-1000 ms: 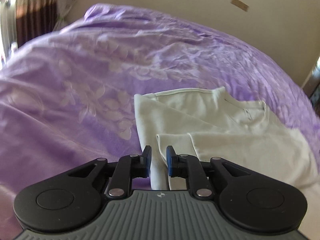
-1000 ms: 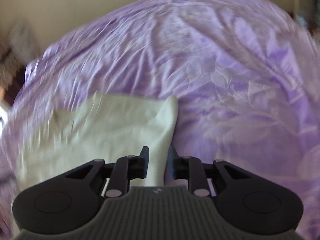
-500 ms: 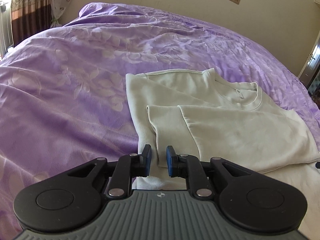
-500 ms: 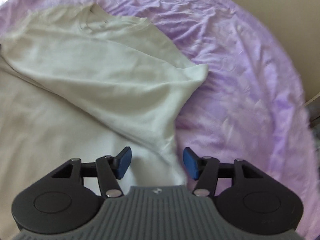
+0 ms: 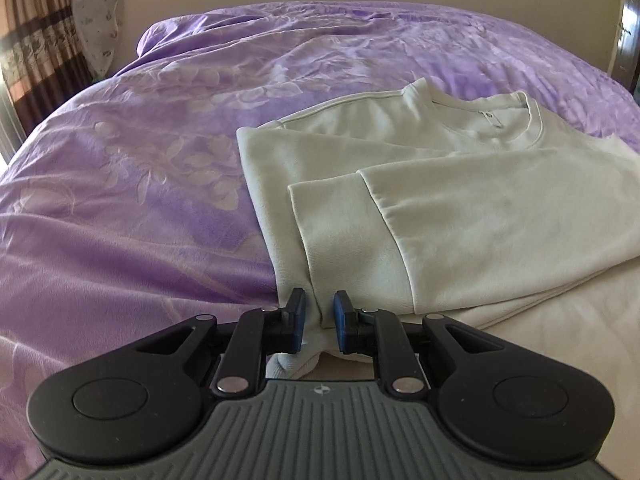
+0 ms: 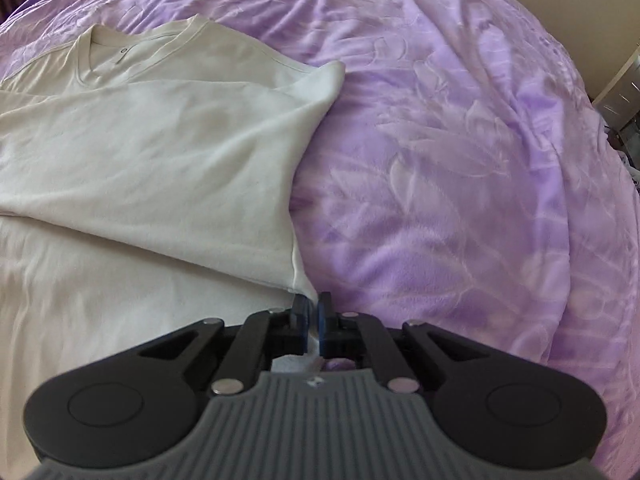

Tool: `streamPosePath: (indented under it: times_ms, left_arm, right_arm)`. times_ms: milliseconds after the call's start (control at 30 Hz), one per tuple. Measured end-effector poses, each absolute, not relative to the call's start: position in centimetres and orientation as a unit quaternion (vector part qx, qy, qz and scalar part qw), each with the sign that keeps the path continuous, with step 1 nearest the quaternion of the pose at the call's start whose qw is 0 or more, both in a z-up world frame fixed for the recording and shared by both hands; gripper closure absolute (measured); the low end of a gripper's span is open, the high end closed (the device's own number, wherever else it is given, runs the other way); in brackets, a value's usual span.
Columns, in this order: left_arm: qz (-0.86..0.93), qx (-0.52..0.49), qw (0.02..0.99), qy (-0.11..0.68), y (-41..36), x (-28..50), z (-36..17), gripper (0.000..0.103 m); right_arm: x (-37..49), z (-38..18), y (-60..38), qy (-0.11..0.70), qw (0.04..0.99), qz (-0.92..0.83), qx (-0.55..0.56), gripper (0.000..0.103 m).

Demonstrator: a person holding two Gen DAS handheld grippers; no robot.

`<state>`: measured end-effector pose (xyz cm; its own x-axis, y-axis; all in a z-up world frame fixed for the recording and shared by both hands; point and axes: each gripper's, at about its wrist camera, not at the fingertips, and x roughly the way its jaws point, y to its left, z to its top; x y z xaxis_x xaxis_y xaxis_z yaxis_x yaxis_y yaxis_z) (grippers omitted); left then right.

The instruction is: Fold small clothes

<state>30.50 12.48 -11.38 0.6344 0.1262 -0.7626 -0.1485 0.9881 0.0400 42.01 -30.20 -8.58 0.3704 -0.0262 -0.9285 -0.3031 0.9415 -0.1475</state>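
Note:
A pale cream long-sleeved shirt (image 5: 460,216) lies on the purple bedspread (image 5: 152,184), collar at the far end, both sleeves folded across its front. My left gripper (image 5: 318,312) is shut on the shirt's left edge near the sleeve cuff (image 5: 340,240). In the right wrist view the same shirt (image 6: 160,168) fills the left half. My right gripper (image 6: 313,312) is shut on the shirt's right edge, beside the bedspread (image 6: 460,184).
The purple floral bedspread covers the whole bed. A patterned pillow (image 5: 98,12) and a striped curtain (image 5: 28,40) stand at the far left against a beige wall. A dark door frame (image 5: 628,28) is at the far right.
My right gripper has closed from open onto the shirt's right edge and moved lower along it. My left gripper has kept its hold while the view shifted and steadied.

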Motion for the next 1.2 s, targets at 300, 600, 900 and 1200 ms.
streamPosePath:
  times_ms: [300, 600, 900, 1200]
  left_arm:
    - [0.068, -0.006, 0.91, 0.408, 11.0, 28.3, -6.8, 0.083]
    - [-0.023, 0.005, 0.926, 0.378, 8.5, 23.6, 0.2, 0.083]
    - [-0.108, 0.028, 0.924, 0.366, 7.1, 17.1, 4.2, 0.083]
    - [-0.191, 0.116, 0.895, 0.387, 7.7, 10.7, 4.7, 0.08]
  right_arm:
    - [40.4, -5.1, -29.0, 0.551, 0.817, 0.09, -0.145, 0.103]
    - [34.6, 2.5, -27.5, 0.517, 0.83, 0.133, -0.16, 0.103]
    - [25.6, 10.7, -29.5, 0.462, 0.855, 0.163, -0.17, 0.103]
    - [16.2, 12.4, -30.2, 0.447, 0.841, 0.216, -0.213, 0.095]
